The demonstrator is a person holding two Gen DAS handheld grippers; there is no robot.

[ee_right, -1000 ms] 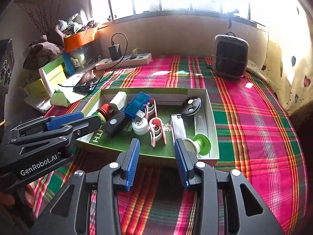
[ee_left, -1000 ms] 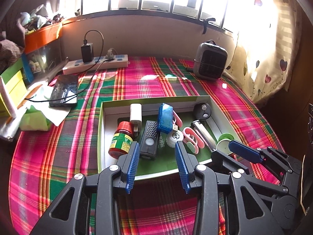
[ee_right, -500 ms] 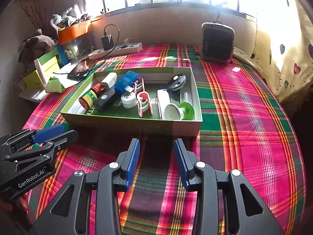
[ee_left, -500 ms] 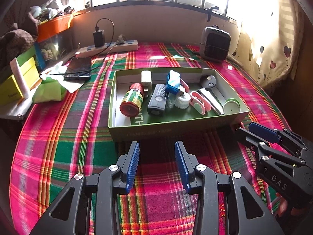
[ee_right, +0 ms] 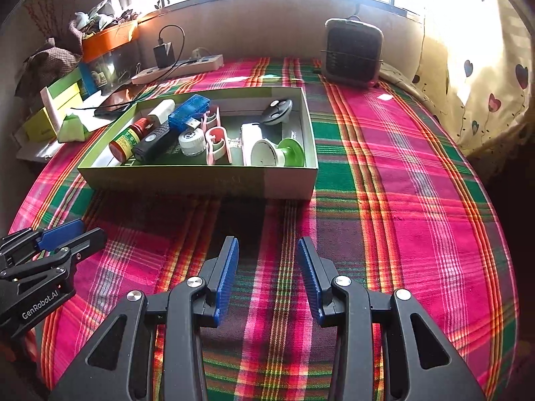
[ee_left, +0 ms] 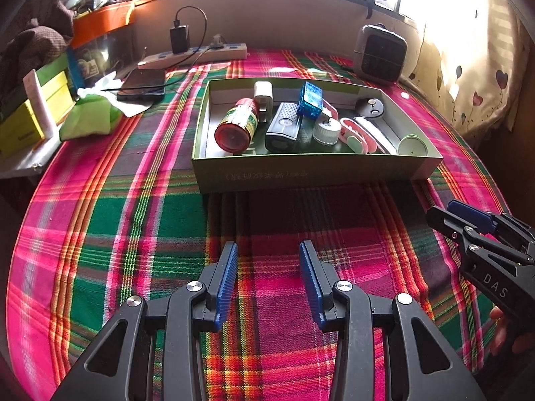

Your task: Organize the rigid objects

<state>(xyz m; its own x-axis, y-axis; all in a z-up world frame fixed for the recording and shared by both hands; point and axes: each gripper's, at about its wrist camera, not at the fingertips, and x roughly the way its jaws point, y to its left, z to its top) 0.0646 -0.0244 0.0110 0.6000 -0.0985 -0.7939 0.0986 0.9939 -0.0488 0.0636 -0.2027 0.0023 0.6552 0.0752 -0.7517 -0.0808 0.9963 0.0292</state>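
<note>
Plaid cloth [ee_left: 133, 220] in pink, green and orange covers the table; a shallow green cardboard box [ee_left: 314, 170] rests on it toward the window, well apart from both tools. Box contents, left to right: a red-capped bottle [ee_left: 235, 125] lying on its side; a white charger plug [ee_left: 263, 95] at the far wall; a black ribbed device [ee_left: 283, 127]; a translucent blue USB adapter [ee_left: 310, 99] propped against it; a white round cap [ee_left: 326, 130]; pink-and-white clips [ee_left: 352, 133]; a black round fob [ee_left: 371, 108]; a white-and-green suction cup [ee_right: 277, 155] in the near right corner. Left gripper [ee_left: 268, 277]: fingers parted wide, nothing between them, above bare cloth; right gripper [ee_right: 267, 272]: likewise spread and empty. Behind: a power strip [ee_left: 200, 56], a dark phone [ee_left: 143, 83], a small grey heater [ee_right: 352, 51].
</note>
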